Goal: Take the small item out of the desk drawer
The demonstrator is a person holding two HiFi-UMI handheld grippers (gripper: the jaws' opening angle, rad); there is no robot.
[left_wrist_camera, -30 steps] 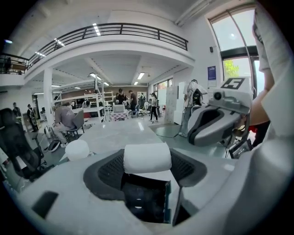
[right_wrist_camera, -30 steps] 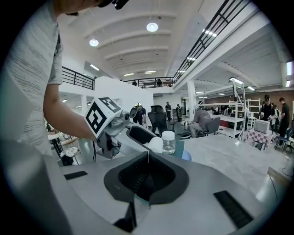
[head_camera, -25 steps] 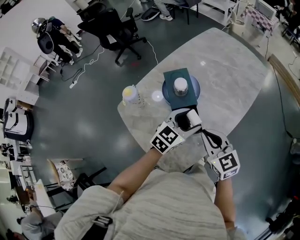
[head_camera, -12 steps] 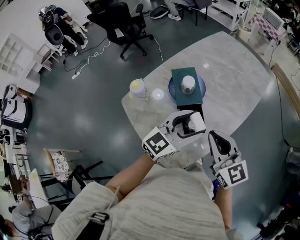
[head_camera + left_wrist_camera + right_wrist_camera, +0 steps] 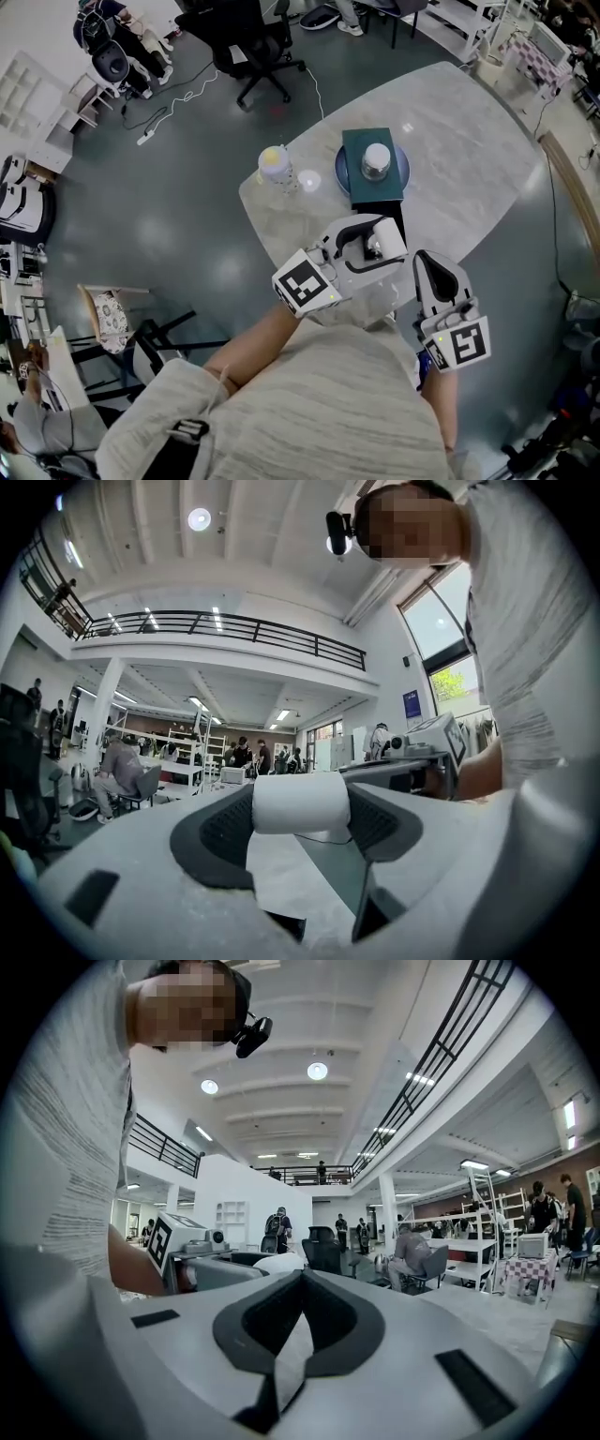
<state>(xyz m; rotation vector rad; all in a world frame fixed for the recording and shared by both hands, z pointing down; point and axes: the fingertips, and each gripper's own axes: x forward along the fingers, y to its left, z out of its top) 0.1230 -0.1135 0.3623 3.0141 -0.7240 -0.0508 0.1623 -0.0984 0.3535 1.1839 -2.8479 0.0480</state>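
Note:
A dark green drawer box (image 5: 364, 142) stands on the marble table (image 5: 469, 159), and its black open drawer (image 5: 395, 217) sticks out toward me. Just in front of that drawer, my left gripper (image 5: 384, 240) is shut on a small white roll (image 5: 388, 234). In the left gripper view the roll (image 5: 300, 803) sits crosswise between the dark pads, above the table. My right gripper (image 5: 433, 269) hovers to the right of the left one, over the table's near edge. Its jaws (image 5: 298, 1288) are shut with nothing between them.
A white jar (image 5: 376, 159) stands on top of the green box, which rests on a blue plate (image 5: 341, 174). A pale yellow bottle (image 5: 274, 164) and a small white disc (image 5: 312, 184) are at the table's left end. An office chair (image 5: 242, 42) stands beyond on the grey floor.
My left gripper has drawn back a little from the green box with the white roll, uncovering the open drawer. The right gripper has risen from the table's near edge.

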